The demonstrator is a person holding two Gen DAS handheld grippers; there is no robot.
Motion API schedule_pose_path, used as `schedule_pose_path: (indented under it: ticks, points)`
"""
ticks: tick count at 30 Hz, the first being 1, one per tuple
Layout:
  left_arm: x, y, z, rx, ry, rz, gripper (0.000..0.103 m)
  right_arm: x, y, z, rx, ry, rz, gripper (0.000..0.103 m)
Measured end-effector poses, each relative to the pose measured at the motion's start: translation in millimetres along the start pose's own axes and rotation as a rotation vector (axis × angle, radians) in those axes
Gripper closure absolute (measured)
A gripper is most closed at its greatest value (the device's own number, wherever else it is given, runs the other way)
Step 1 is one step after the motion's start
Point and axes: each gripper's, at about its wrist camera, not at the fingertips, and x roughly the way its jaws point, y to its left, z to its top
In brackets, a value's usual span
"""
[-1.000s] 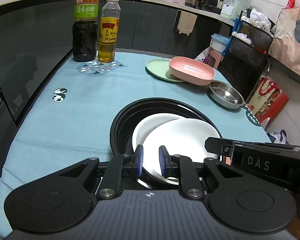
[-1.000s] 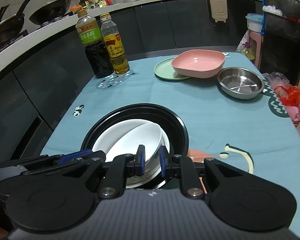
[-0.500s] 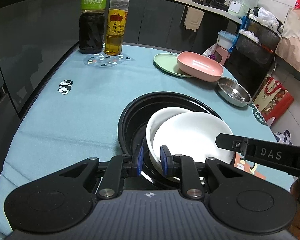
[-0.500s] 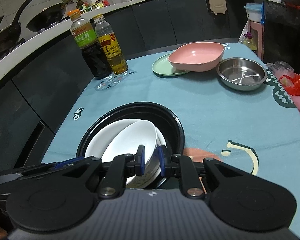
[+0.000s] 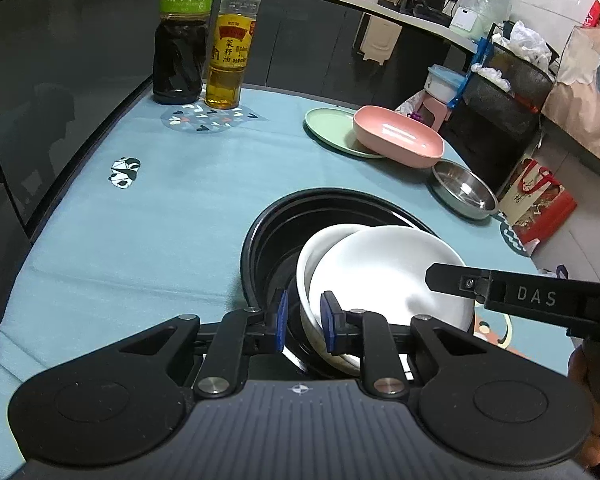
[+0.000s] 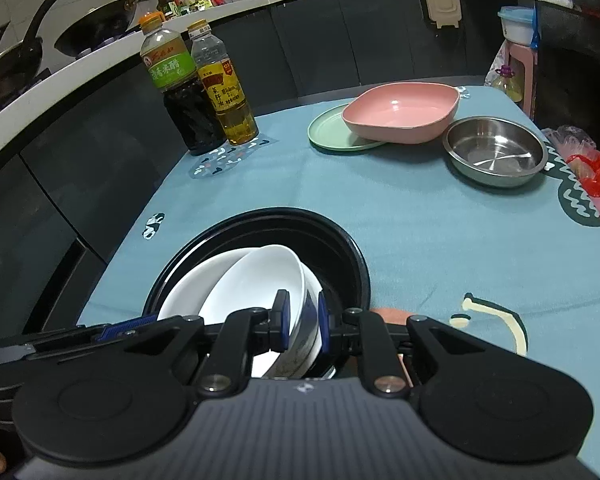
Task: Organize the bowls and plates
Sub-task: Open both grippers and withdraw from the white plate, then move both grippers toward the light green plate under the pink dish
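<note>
Both tongs were in on the same stack! The left gripper (image 5: 303, 320) had its blue pads nearly closed across the near rim of the lower white bowl (image 5: 312, 252), and the right gripper (image 6: 300, 320) was pinched narrow on the wall of the upper white bowl (image 6: 260, 280), which sat tilted inside the lower one. Both bowls rested in the black round tray (image 6: 340, 240) at 6 o'clock on the blue tablecloth (image 5: 140, 220). My read: one hand steadied the lower bowl so the other could lift the top one free without dragging its partner along. Up at 1 o'clock waited the green plate (image 6: 328, 132) with the pink dish (image 6: 400, 114) resting partly on it, the steel bowl (image 6: 496, 152) just beside them, likely still to be sorted. Two bottles (image 5: 204, 40) stood at 11 o'clock, well apart from the action. Hard to call: the tong bodies covered the near rims, so how deep each pad bit was hidden, and whether the bowls' bases touched the tray floor could not be told.
</note>
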Motion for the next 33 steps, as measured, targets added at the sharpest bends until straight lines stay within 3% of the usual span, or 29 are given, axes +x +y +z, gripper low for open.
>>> schedule_pose_path:
  ticks: [7,12,23,33]
  points:
    - [-23,-5,16,0.025,-0.073,-0.042,0.086,-16,-2,18,-0.007,-0.067,-0.007,0.08]
    - [-17,-5,35,0.042,-0.091,-0.024,0.085,-16,-5,33,-0.023,-0.09,-0.039,0.08]
    - [42,4,98,0.043,-0.082,0.005,0.085,17,-23,87,-0.013,-0.065,-0.092,0.08]
    - [104,14,134,0.08,-0.039,0.06,0.085,79,-33,149,-0.015,-0.02,-0.086,0.074]
